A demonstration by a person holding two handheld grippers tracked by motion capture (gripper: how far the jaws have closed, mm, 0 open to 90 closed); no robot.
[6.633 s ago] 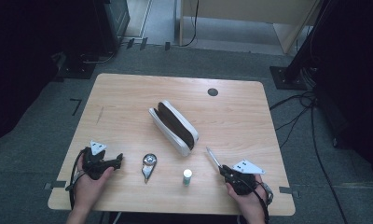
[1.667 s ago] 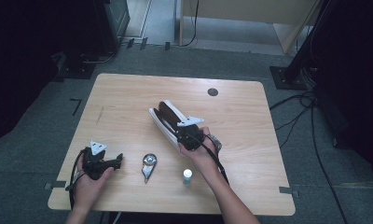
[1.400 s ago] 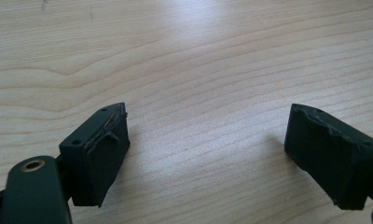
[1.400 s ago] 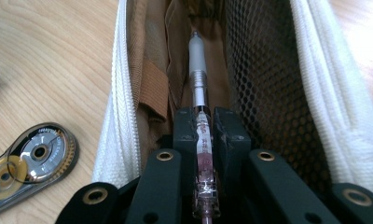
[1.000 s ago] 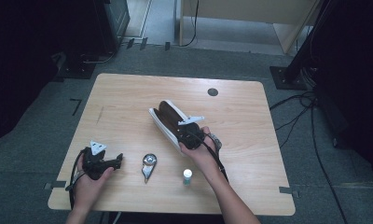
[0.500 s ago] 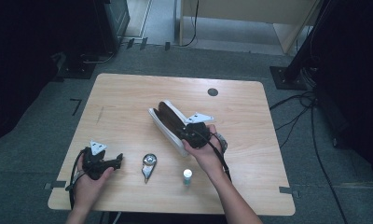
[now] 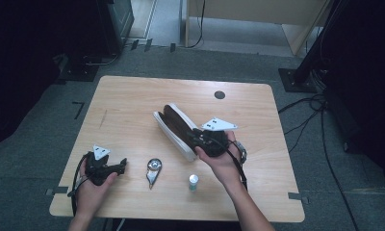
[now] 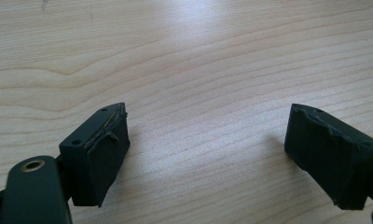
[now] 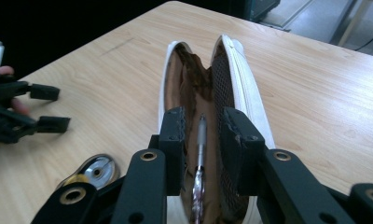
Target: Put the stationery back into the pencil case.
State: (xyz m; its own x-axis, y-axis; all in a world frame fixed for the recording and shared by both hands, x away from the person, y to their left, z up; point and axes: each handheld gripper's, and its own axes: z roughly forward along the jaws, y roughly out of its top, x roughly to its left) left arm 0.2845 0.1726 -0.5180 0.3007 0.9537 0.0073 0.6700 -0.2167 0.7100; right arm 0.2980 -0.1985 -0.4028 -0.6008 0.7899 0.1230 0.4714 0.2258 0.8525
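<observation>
A white pencil case (image 7: 173, 123) with a brown lining lies unzipped in the middle of the table. My right gripper (image 7: 192, 136) hovers over its near end, pointing along it. In the right gripper view a silver pen (image 9: 201, 138) lies inside the pencil case (image 9: 244, 88), straight between the two pads of my right gripper (image 9: 203, 127). Those jaws have just been opening, and a gap shows on each side of the pen. My left gripper (image 7: 122, 165) rests on the table at the front left. Its jaws stand wide apart over bare wood, as the left gripper (image 8: 208, 149) view shows.
A round metal tool with a pointed tip (image 7: 153, 170) lies between the two hands, also visible as a metal disc (image 9: 97, 171). A small white bottle (image 7: 193, 182) stands near the front edge. A black grommet (image 7: 219, 95) sits at the table's far side.
My right gripper carried the pen from the front right to the case, then drew back toward the near right and rose. The pen stays in the case. The left hand has not moved.
</observation>
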